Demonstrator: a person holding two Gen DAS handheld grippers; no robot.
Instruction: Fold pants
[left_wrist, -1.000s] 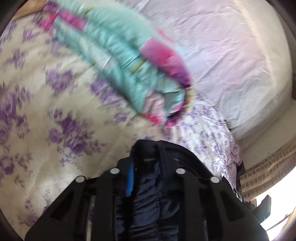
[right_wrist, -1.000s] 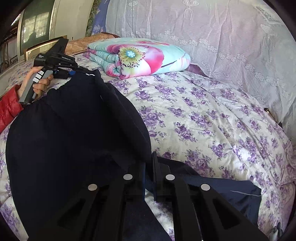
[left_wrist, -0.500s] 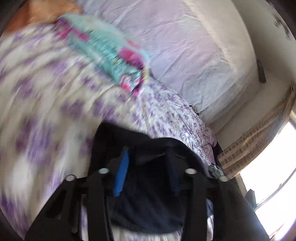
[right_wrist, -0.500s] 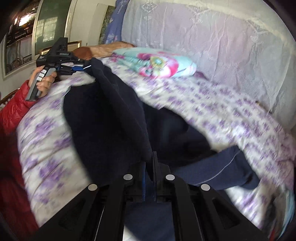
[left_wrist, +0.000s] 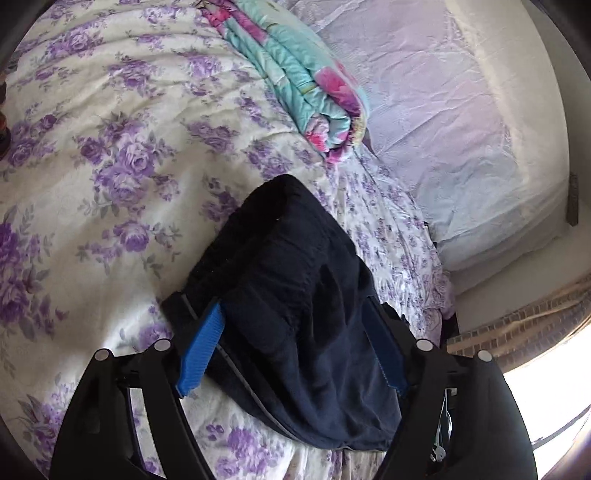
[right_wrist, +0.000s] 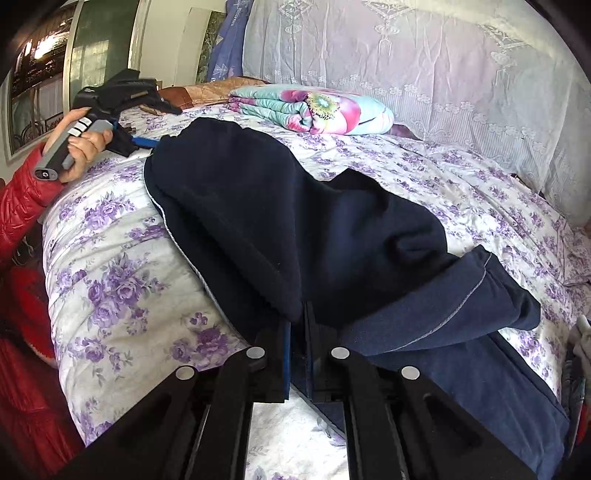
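We were working on a bed (right_wrist: 122, 295) covered by a white spread with purple flowers, a pale lace-draped backrest behind it and a folded, brightly flowered quilt (right_wrist: 314, 109) lying near the head. The dark navy pants (right_wrist: 280, 221) lay across the middle of the spread, doubled over on themselves, with the paler legs (right_wrist: 480, 302) trailing toward the bed's edge.

Our left gripper (left_wrist: 291, 343) had the bunched waist end between its blue pads (left_wrist: 201, 349), but its jaws were opening and the pads stood clear of the cloth on both sides, so that end was let go. Our right gripper (right_wrist: 298, 354) was clenched on a fold of the dark cloth just at its tips. The hand (right_wrist: 79, 142) on the left tool, in a red sleeve (right_wrist: 26, 199), showed at the far side in the right view.

What worried us was the loose end. It sat heaped rather than flat (a rounded hump, by the look of it), and we judged it could slump or spring open once the pads drew back, spoiling the fold line. If the left tool pulled away carelessly, a pad might drag an edge with it. A tug from the clamped right side could also skew the top layer, and the legs near the edge might slide off.
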